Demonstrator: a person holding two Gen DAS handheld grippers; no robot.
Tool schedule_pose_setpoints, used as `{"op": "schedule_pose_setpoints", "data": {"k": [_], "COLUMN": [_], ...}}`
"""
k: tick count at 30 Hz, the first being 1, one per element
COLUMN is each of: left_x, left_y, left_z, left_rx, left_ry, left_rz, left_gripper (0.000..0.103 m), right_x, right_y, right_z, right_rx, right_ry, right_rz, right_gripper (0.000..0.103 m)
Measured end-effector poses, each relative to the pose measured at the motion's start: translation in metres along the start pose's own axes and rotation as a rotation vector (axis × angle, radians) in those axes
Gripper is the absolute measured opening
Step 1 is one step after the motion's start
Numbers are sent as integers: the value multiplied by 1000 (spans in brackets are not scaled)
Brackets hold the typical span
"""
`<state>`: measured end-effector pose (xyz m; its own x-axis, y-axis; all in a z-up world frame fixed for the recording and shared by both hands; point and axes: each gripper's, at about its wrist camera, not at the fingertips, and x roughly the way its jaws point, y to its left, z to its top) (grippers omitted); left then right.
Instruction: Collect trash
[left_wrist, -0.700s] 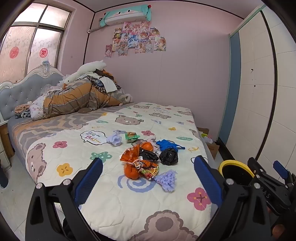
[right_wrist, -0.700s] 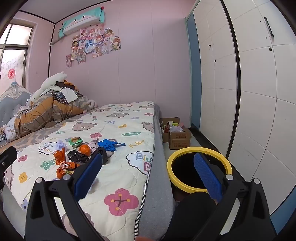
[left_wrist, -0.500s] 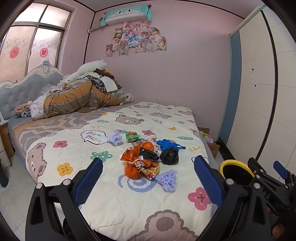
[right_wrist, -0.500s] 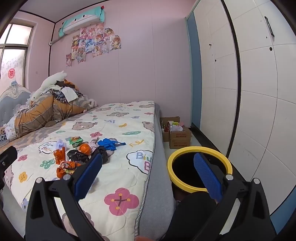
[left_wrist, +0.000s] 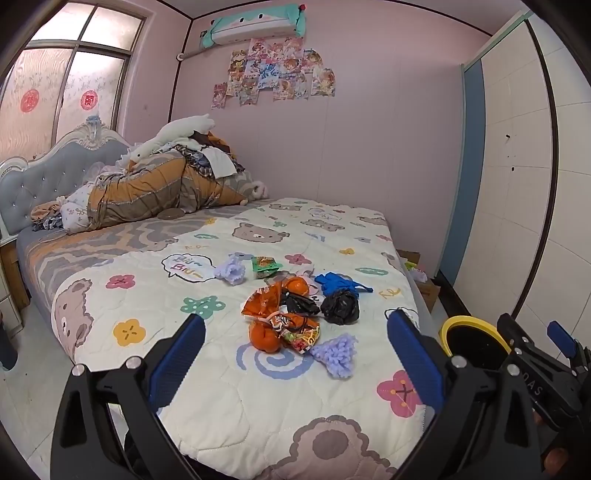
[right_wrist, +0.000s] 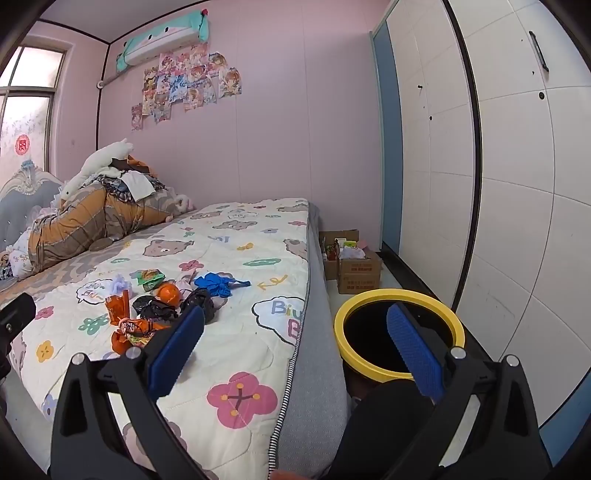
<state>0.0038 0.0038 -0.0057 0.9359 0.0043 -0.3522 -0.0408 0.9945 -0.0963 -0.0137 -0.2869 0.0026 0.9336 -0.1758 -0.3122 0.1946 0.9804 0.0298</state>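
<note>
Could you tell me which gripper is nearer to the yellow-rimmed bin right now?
Right. The right gripper hangs by the bed's edge with the yellow-rimmed bin just ahead of one finger; the left gripper faces the trash pile, bin off to its right.

Right gripper (right_wrist: 295, 350) low in frame, 2 blue-padded fingers (right_wrist: 177, 347) spread wide, nothing between them. Beyond, at 10 o'clock, a bed quilt (right_wrist: 236, 266) printed with bears and flowers. On it, a cluster of trash: orange wrapper (right_wrist: 117, 305), crumpled black bags (right_wrist: 155, 309), an orange fruit (right_wrist: 169, 293), green packet (right_wrist: 149, 277), blue glove (right_wrist: 218, 284), pale purple tuft (right_wrist: 121, 283). At 2 o'clock from the gripper, on the floor just beside the bed edge, a yellow-rimmed bin (right_wrist: 369, 365), dark inside, right fingertip seen against its opening. Behind the bin, at 12 o'clock, cardboard boxes (right_wrist: 356, 273) near the white wardrobe (right_wrist: 498, 184). Heaped bedding (right_wrist: 92, 218) at 9 o'clock, far end.
</note>
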Motion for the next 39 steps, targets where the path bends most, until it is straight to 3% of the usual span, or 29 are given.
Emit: {"op": "schedule_pose_setpoints", "data": {"k": [39], "left_x": [3], "left_y": [1], "left_z": [-4], "left_rx": [-3], "left_ry": [15], "left_rz": [-2], "left_gripper": [95], "right_x": [2], "right_y": [-2], "right_z": [-1], "right_rx": [5], "right_ry": [4], "right_rz": [1], "right_gripper": [95]}}
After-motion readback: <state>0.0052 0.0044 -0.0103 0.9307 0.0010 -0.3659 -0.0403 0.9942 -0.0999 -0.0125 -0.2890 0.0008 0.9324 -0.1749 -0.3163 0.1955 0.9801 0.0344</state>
